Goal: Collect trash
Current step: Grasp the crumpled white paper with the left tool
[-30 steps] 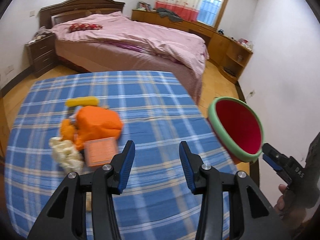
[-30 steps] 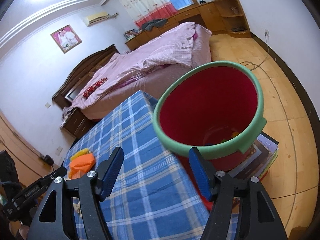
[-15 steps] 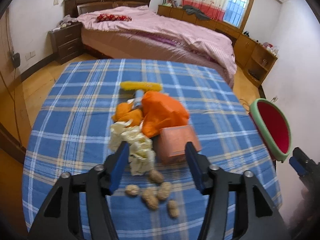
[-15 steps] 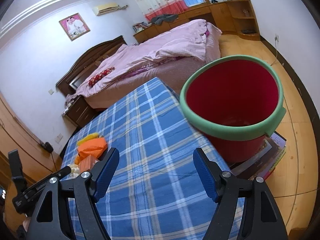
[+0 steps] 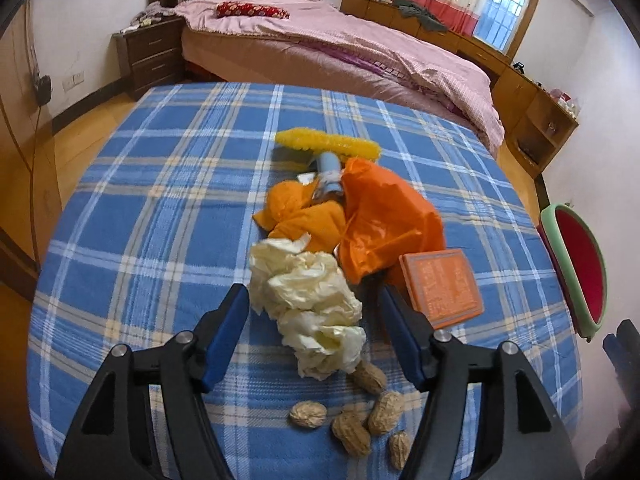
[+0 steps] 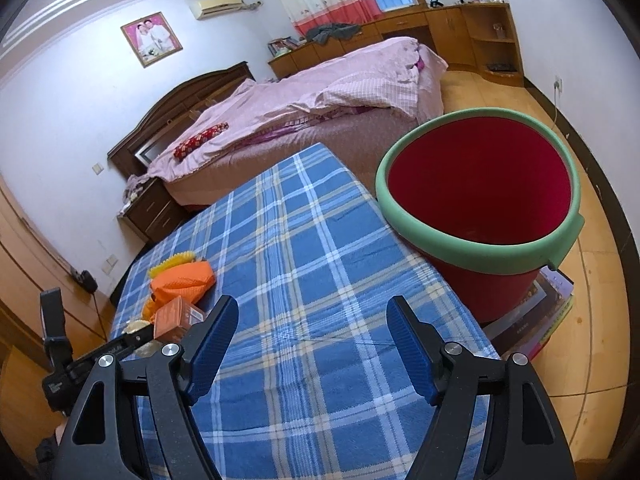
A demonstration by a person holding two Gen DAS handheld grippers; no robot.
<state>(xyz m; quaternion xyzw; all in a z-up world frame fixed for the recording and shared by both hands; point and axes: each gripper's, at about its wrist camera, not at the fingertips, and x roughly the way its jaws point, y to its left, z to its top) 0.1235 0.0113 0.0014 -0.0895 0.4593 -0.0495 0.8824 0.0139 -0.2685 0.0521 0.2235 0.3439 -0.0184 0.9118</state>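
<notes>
Our left tongs (image 5: 314, 336) have swung from the bucket toward the trash and come closer; their jaws now gape wide around the crumpled tissue (image 5: 310, 300), gripping nothing; peanuts (image 5: 356, 420) lie just below, an orange box (image 5: 442, 282) beside the right jaw, an orange bag (image 5: 384, 224) beyond; our right tongs (image 6: 310, 344), equally wide and empty, face the red bucket (image 6: 480, 196), which has drifted rightward; we cannot tell its contents.

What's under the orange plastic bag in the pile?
From beneath the orange plastic bag a light blue tube pokes out at the far side, and the orange box sits against its near edge. Whatever else lies under the bag is covered.
</notes>
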